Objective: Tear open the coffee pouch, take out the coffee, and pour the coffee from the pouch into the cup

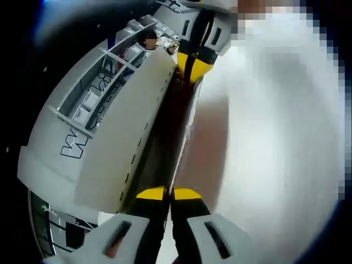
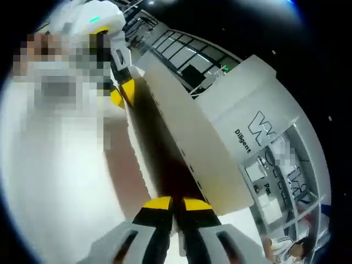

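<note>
A dark brown coffee pouch (image 1: 171, 126) is stretched edge-on between the two grippers. In the left gripper view my left gripper (image 1: 168, 194) is shut on its near end, yellow tips pressed together. The right gripper (image 1: 192, 65) grips the far end at the top. In the right gripper view the same pouch (image 2: 164, 165) runs up from my right gripper (image 2: 172, 204), which is shut on it, toward the left gripper (image 2: 122, 92) at the upper left. The pouch's faces and any tear are hidden at this angle.
A person's white clothing (image 1: 275, 137) (image 2: 55, 176) is close beside the pouch. A white wall with dark lettering (image 1: 77, 146) (image 2: 258, 129) and a white slab (image 1: 132, 132) stand on the other side, under a dark ceiling.
</note>
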`<state>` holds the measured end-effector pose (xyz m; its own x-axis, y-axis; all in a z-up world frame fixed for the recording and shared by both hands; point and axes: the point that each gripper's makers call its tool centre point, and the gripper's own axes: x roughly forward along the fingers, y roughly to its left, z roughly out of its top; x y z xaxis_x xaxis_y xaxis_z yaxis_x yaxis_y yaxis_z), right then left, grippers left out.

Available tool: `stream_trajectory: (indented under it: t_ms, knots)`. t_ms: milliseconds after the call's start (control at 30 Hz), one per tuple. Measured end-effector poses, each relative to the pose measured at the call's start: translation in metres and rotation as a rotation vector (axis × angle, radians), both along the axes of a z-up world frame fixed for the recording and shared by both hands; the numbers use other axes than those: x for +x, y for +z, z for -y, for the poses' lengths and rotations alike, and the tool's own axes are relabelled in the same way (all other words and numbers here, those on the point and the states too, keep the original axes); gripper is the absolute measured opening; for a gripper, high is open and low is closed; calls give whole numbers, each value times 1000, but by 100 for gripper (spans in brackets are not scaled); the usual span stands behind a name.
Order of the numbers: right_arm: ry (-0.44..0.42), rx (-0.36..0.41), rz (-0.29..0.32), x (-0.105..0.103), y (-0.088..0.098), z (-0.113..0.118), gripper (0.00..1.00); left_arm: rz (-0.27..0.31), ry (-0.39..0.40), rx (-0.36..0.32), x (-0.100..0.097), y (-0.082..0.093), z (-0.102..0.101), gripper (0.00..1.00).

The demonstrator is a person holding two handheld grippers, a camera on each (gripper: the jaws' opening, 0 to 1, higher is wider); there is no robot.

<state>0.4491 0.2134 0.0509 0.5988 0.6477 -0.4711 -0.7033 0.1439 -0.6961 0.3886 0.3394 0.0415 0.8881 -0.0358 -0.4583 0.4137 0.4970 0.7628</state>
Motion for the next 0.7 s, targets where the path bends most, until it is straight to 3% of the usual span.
stream_trajectory:
  t_ms: [200,367,600,700]
  knots:
    - [-44,-12,-4,8,-9,2,6,-12,-12,-3,-1,-6,5,5]
    - [-68,14,-8,13,-6,6,2,-11,-24,2,0,-5,9,5]
    - [-56,62,-23,1,3,6,1,-14,-21,1,1,-6,8,5]
    - [-37,50,-4,-1,4,6,2,-16,-22,2,1,-7,7,5]
